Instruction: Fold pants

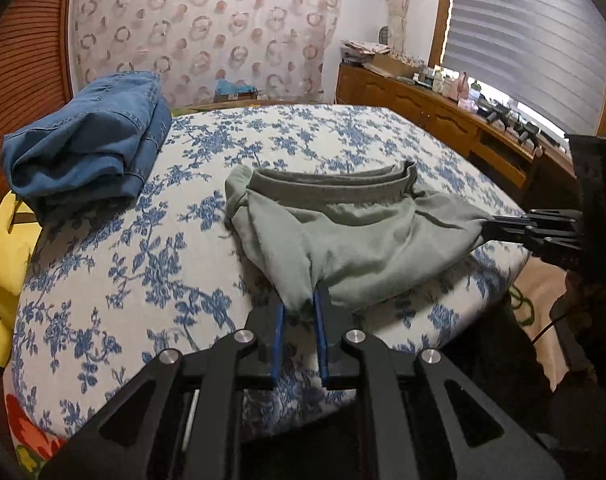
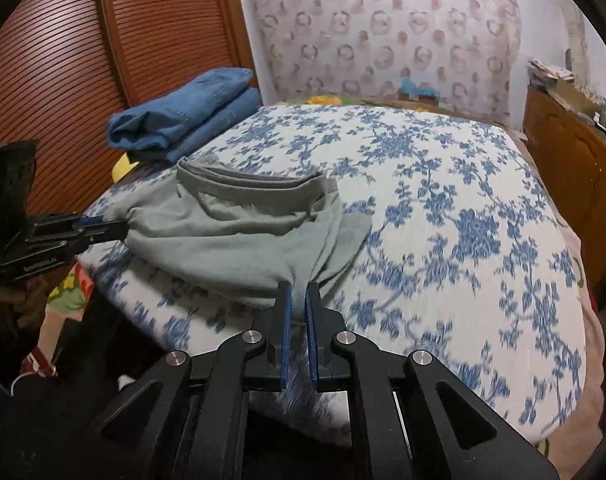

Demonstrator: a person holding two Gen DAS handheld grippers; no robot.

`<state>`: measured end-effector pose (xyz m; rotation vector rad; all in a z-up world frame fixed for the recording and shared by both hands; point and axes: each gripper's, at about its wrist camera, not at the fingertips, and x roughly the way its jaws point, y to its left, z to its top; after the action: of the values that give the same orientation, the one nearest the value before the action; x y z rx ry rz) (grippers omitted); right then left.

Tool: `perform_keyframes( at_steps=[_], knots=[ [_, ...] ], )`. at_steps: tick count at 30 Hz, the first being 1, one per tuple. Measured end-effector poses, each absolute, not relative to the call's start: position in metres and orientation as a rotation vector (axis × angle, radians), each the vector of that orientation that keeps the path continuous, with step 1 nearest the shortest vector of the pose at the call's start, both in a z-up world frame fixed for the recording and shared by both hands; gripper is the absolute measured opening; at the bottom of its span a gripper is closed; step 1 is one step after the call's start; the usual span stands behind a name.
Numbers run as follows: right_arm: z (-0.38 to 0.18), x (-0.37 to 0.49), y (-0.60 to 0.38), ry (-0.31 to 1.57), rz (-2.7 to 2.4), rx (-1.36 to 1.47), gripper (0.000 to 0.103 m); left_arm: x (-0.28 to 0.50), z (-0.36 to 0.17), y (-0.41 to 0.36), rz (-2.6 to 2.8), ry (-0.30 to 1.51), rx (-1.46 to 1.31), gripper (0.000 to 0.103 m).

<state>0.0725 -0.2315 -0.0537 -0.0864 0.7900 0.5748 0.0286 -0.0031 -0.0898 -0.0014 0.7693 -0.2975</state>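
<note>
Grey-green pants (image 1: 343, 232) | pinched at both near corners, bunched ahead of jaws on bed (image 1: 143, 240) | left gripper (image 1: 301, 304), right gripper (image 2: 297, 300) clamped on cloth | risk: thin, possibly single-layer pinch slipping, fold skewing

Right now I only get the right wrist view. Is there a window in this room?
Observer: Yes. The left wrist view shows a window blind, partly raised, above a cluttered wooden dresser.
Visitor: And does the other hand-held gripper really have the cloth?
Observer: Yes. Its own camera shows the left hand-held gripper with a bunched fold of the grey-green pants pinched between its blue pads.
</note>
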Motion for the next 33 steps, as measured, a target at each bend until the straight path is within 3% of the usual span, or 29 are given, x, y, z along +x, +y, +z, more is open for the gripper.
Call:
perform_keyframes(
  at_steps=[12, 18, 26, 33],
  knots=[
    [-0.068, 0.065, -0.234, 0.820, 0.572, -0.084, 0.007, 0.026, -0.105, 0.007, -0.279, 0.811, -0.018, 0.038],
    [-0.057, 0.061, -0.235, 0.791, 0.545, -0.120, 0.010, 0.028, -0.095, 0.008, -0.265, 0.790, -0.010, 0.039],
    [-0.055, 0.084, -0.225, 0.784, 0.510, -0.134, 0.035, 0.034, -0.084, 0.006, -0.270, 0.749, -0.014, 0.039],
    [-0.078, 0.118, -0.209, 0.837, 0.472, -0.127, 0.041, 0.061, -0.083, 0.009, -0.234, 0.746, -0.021, 0.039]
  ],
)
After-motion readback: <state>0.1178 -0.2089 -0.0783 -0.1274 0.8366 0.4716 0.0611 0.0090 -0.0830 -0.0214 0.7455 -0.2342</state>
